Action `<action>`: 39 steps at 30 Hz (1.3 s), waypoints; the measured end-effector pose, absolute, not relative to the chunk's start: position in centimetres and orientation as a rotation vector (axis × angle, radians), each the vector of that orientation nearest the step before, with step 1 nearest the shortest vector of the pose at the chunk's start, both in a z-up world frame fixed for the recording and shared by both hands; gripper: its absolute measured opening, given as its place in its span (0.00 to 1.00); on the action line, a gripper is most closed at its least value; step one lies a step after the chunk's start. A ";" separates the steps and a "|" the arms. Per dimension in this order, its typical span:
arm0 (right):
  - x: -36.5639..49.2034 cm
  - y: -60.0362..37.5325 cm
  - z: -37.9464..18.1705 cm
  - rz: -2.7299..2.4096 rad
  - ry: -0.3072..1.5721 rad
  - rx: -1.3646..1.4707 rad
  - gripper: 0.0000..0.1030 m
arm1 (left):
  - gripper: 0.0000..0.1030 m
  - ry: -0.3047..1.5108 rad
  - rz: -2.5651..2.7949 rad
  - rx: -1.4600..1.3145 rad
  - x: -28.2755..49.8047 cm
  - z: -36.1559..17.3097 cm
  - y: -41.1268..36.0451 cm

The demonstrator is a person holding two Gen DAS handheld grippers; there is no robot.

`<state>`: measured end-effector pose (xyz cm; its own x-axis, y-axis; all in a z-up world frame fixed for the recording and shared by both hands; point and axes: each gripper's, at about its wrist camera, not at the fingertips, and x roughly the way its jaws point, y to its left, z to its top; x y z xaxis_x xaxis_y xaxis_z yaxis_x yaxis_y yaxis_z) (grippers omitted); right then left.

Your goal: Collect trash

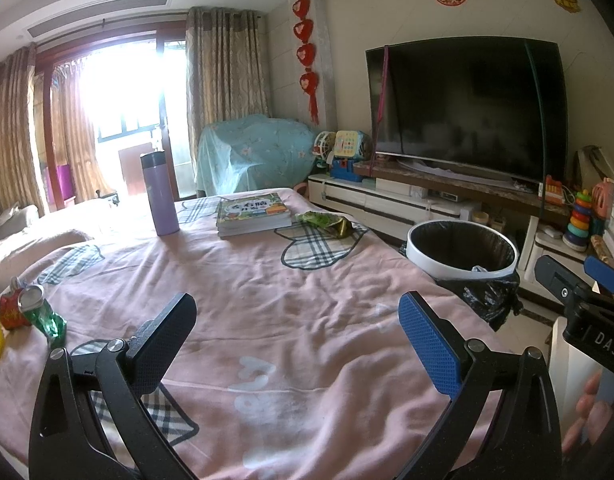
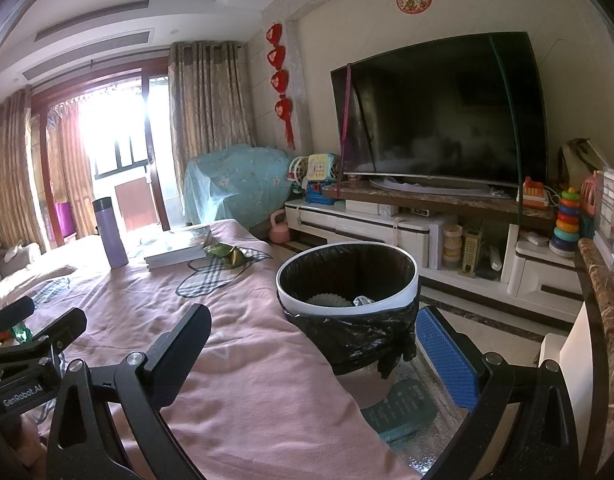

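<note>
- Left gripper (image 1: 297, 338) is hovering at lower centre of its view over the pink cloth (image 1: 267, 280), jaws spread wide, gripping nothing.
- Right gripper (image 2: 313, 350) is likewise gaping wide and empty at the bottom of its view, facing the trash bin (image 2: 347, 276).
- The bin is standing just beside the table edge, liner folded over its rim, apparently positioned for easy drops; some waste is already lying inside.
- Remaining trash: crushed cans (image 1: 31, 310) are lying at far left, a green wrapper (image 1: 327, 224) is resting upper centre beside the books (image 1: 253, 214).
- The purple flask (image 1: 159, 194) is standing upright, probably not trash.
</note>
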<state>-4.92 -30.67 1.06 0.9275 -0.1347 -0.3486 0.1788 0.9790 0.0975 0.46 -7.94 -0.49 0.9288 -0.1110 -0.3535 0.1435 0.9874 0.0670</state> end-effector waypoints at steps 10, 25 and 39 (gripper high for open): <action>-4.7 -30.4 1.0 -0.155 0.354 0.129 1.00 | 1.00 0.370 -0.129 0.093 0.6 -1.0 -8.0; -4.5 -30.1 0.9 -0.148 0.362 0.136 1.00 | 1.00 0.381 -0.132 0.093 0.8 -1.2 -8.0; -4.1 -29.8 0.7 -0.140 0.378 0.141 1.00 | 1.00 0.401 -0.133 0.077 1.2 -1.3 -7.5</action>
<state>-4.13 -29.83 0.69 0.9198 -0.1094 -0.3767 0.1620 0.9806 0.1108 1.16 -7.52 -1.26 0.9122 -0.1137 -0.3937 0.1442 0.9883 0.0488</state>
